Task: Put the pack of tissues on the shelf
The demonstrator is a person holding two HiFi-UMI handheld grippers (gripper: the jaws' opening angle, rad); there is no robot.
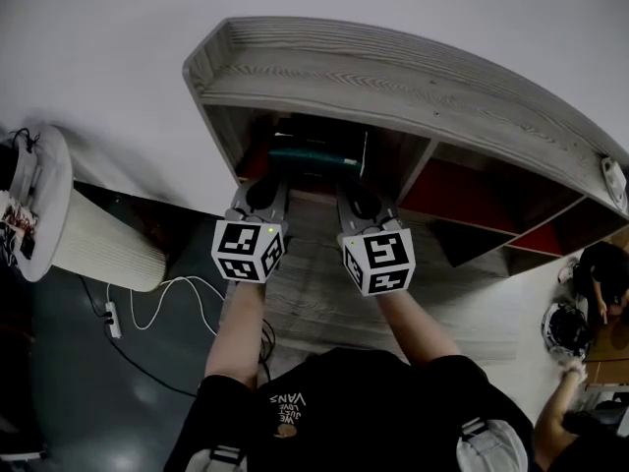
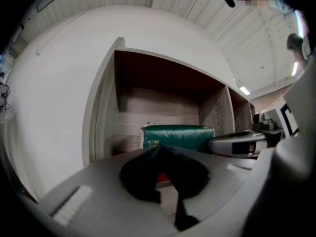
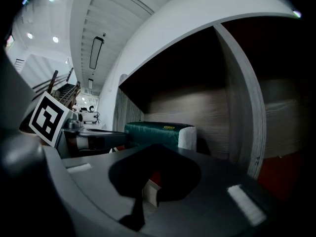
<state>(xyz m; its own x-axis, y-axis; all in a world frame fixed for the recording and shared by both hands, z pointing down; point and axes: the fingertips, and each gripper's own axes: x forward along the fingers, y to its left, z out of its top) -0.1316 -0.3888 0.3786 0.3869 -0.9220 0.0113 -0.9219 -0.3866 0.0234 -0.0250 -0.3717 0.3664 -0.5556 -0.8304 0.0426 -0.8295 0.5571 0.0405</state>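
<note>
Both arms reach forward, side by side. The left forearm [image 1: 236, 327] and right forearm [image 1: 420, 324] are bare, below short black sleeves. The left gripper [image 1: 261, 197] and right gripper [image 1: 360, 205] are level and parallel, near each other but not touching. Marker cubes [image 1: 248, 250] face up. In each gripper view the jaw tips meet with nothing between them.

Black T-shirt [image 1: 373, 401]; grey hand-held grippers [image 1: 263, 191] [image 1: 359, 198], black-and-white marker cubes [image 1: 248, 250].
</note>
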